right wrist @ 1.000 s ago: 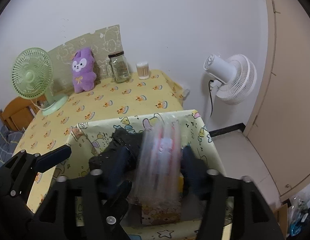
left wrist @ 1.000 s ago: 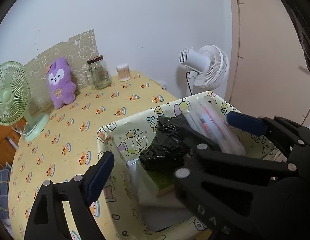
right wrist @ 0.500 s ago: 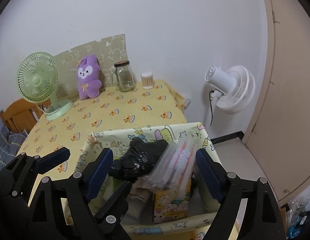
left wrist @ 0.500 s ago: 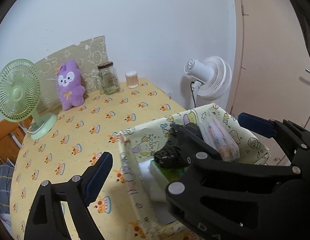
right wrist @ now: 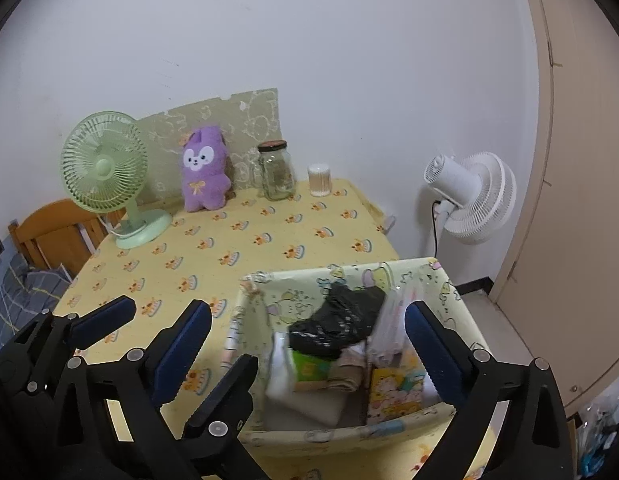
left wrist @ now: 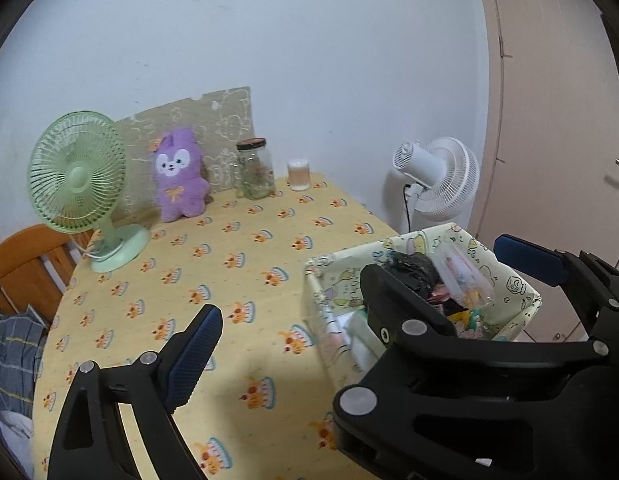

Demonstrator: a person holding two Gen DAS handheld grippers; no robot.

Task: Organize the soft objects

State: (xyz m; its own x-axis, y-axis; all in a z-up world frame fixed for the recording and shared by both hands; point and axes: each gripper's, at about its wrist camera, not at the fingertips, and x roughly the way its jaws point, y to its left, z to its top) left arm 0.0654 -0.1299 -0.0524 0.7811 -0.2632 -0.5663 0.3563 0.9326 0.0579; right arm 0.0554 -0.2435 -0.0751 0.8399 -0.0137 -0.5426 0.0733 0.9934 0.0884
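On the near right corner of the yellow cake-print tablecloth (right wrist: 269, 236) stood a cartoon-print fabric bin (right wrist: 341, 432). Inside it lay a crumpled black plastic bag (right wrist: 341, 320), a clear packet (right wrist: 391, 328) leaning against the bag's right side, folded pale cloth, and a printed box (right wrist: 393, 392); the packet's contents were too blurred to name, possibly pens. Right gripper (right wrist: 305, 340) hovered above the bin, fingers spread wide, nothing between them. Left gripper (right wrist: 129, 318) was just beside it over bare cloth, also spread and empty; in its own view the right gripper (left wrist: 449, 276) blocked part of the bin (left wrist: 329, 280). Against the far wall: purple plush (right wrist: 203, 170) upright, green desk fan (right wrist: 105, 172) to its left, glass jar (right wrist: 275, 170) and cotton-swab tub (right wrist: 319, 180) to its right. White floor fan (right wrist: 473, 196) stood beyond the table edge.
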